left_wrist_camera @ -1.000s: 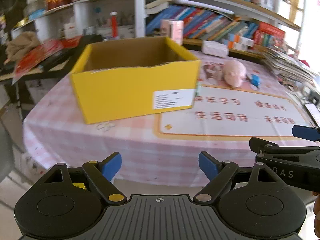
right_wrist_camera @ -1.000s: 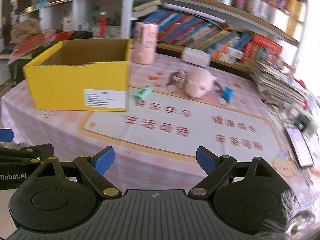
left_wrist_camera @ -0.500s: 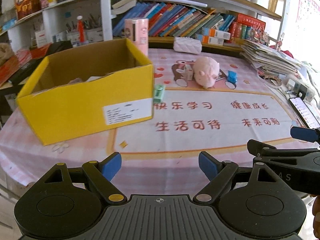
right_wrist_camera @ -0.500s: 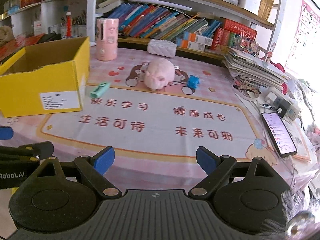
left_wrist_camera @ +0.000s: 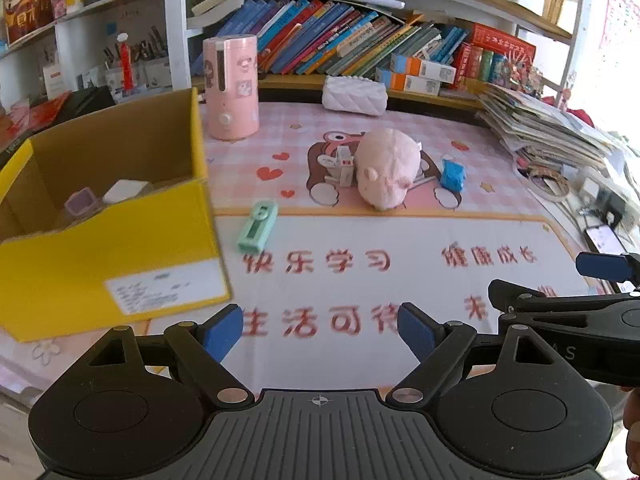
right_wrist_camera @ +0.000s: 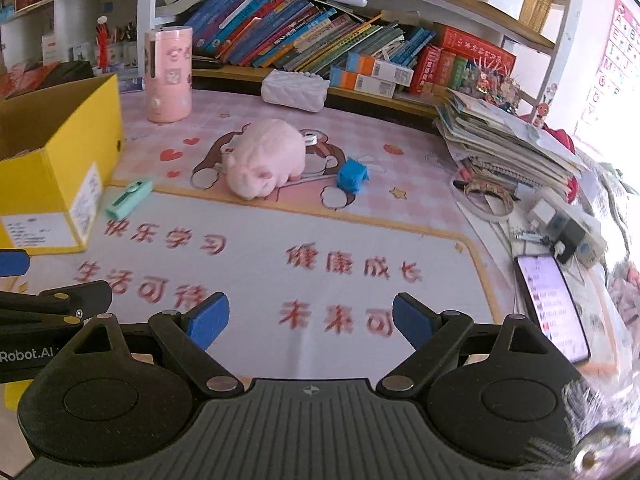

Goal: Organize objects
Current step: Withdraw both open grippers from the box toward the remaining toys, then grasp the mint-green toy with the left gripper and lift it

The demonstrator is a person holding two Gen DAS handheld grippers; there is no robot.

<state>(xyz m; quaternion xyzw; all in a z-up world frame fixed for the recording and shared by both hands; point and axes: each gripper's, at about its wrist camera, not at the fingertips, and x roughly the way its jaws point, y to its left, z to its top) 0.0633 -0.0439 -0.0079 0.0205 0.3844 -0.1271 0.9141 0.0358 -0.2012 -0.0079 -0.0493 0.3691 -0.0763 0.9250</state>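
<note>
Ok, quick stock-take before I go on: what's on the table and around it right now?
Cardboard box: one, yellow, table's left, open, small items inside.
Mint case: one, green, on mat beside box.
Plush pig: one, pink, mid-table.
Blue block: one, right of pig.
Small white items: a few, left of pig.
Pink canister: one, behind box.
White pouch: one, back edge.
Paper stack: one, right.
Phone: one, right edge, lit.
Books: many, shelf.
Left hand-held gripper: open, empty.
Right hand-held gripper: open, empty.
</note>
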